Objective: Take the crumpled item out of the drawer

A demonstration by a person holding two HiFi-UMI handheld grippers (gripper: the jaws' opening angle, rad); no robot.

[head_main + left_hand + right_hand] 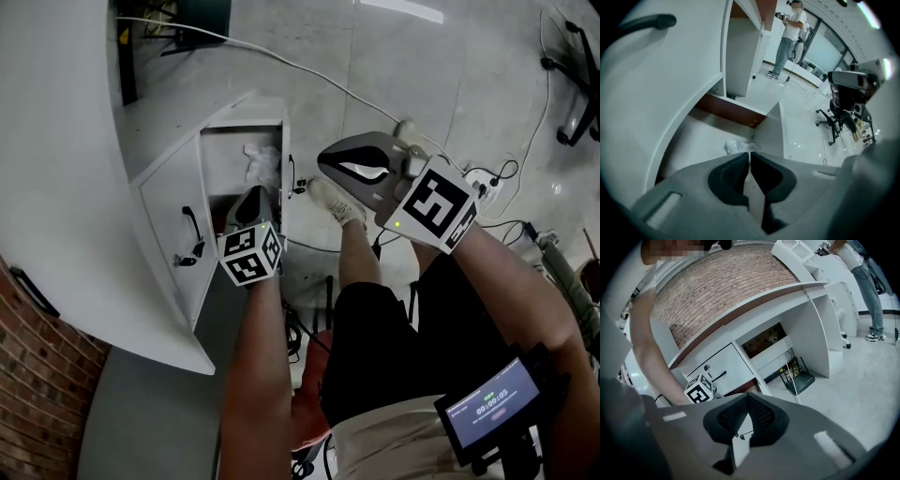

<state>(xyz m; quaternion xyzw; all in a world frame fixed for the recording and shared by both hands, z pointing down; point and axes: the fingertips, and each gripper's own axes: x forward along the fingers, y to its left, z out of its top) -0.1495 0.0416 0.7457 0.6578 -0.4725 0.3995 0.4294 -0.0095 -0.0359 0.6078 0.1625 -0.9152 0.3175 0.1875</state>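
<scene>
Your left claw (750, 153) stood barely parted, a thin slit between its tips and nothing in it, just short of the crumpled wad (736, 146) lying near the back corner of the open drawer (701, 133). Your right claw (748, 397) was closed and empty, held well away. That wad looked light, soft and crushable, probably thin plastic; pinching a raised fold near its middle seemed safest.
</scene>
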